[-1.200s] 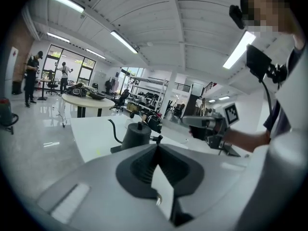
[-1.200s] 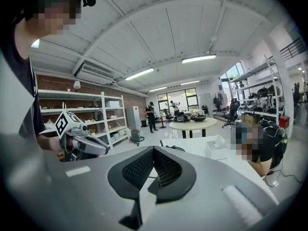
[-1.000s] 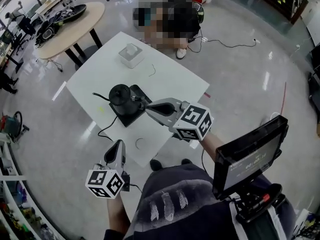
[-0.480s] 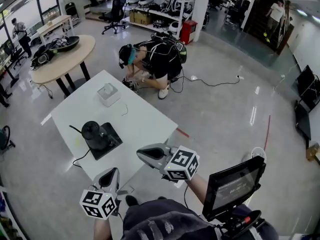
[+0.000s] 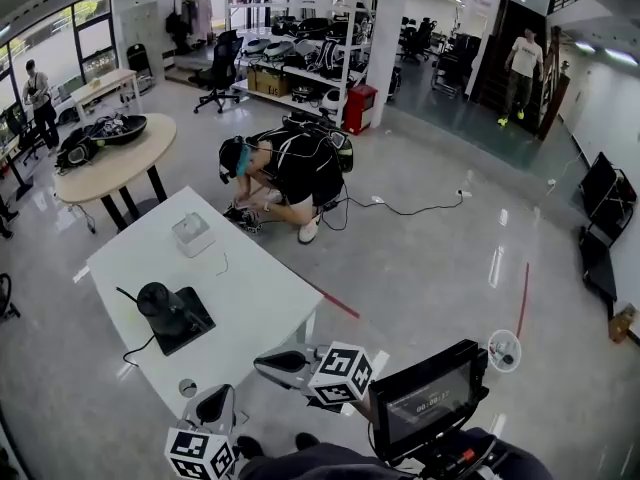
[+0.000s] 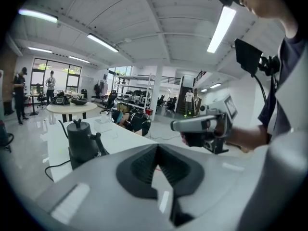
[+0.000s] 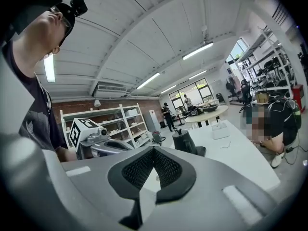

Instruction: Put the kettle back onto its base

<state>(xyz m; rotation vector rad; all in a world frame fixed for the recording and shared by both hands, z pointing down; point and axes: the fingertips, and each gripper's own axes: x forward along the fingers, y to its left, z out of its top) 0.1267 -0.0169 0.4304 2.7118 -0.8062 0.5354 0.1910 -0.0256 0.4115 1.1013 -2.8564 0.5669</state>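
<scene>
Black kettle [image 5: 155, 301] sits on its base [image 5: 192, 320] on the white table [image 5: 250, 288]; left gripper [image 5: 214, 402] and right gripper [image 5: 268, 361], both clenched empty, have backed well off it. Beyond the table, a person [image 5: 285, 173] crouches.

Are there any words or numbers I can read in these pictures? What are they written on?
No text can be read for certain.
Small screen: pale digits like a timer, too blurred to read.
Right marker cube and left marker cube: only black-and-white square patterns, no words.
Kettle: no label shows.
</scene>
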